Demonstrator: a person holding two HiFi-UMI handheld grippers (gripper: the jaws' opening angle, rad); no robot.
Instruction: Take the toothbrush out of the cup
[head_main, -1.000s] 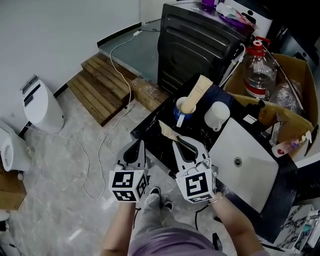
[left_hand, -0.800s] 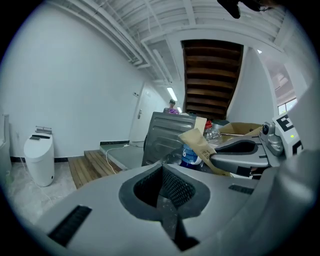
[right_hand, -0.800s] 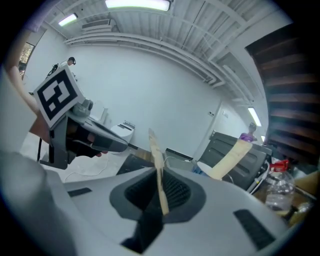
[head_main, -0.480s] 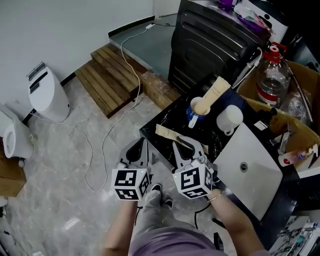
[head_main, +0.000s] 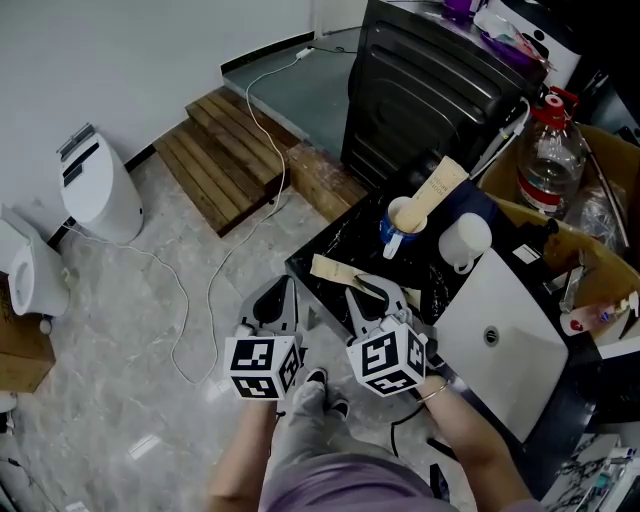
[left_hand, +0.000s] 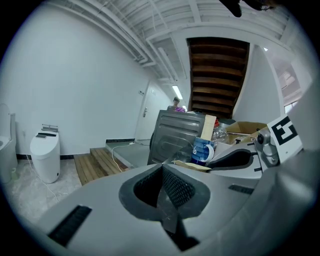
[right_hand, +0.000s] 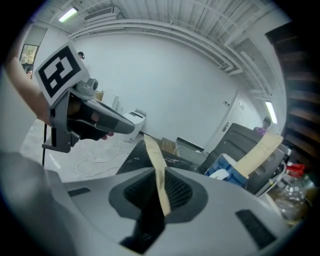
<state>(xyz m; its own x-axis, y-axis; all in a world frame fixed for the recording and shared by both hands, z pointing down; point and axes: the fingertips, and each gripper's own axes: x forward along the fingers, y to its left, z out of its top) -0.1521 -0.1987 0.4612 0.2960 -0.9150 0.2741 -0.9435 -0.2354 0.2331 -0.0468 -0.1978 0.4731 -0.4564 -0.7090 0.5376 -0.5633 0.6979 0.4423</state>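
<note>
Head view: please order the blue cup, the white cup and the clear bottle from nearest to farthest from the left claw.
From the left claw:
1. Blue cup, on the black tabletop.
2. White cup, just right of it.
3. Clear bottle, upper right, beside the cardboard box.

Even, cool indoor light fills all three views, bright enough to read everything. It comes from ceiling strip lights (left_hand: 176, 92) (one shows as a blown-out white bar in the left gripper view). Shadows are soft and short. The pale floor (head_main: 130, 330) carries a mild sheen and the black counter (head_main: 330, 250) faint glints. Both gripper views bulge like a fisheye, with dark corners. The right gripper (right_hand: 156, 172), close to its lens, looks slightly soft. The head view is sharp.
</note>
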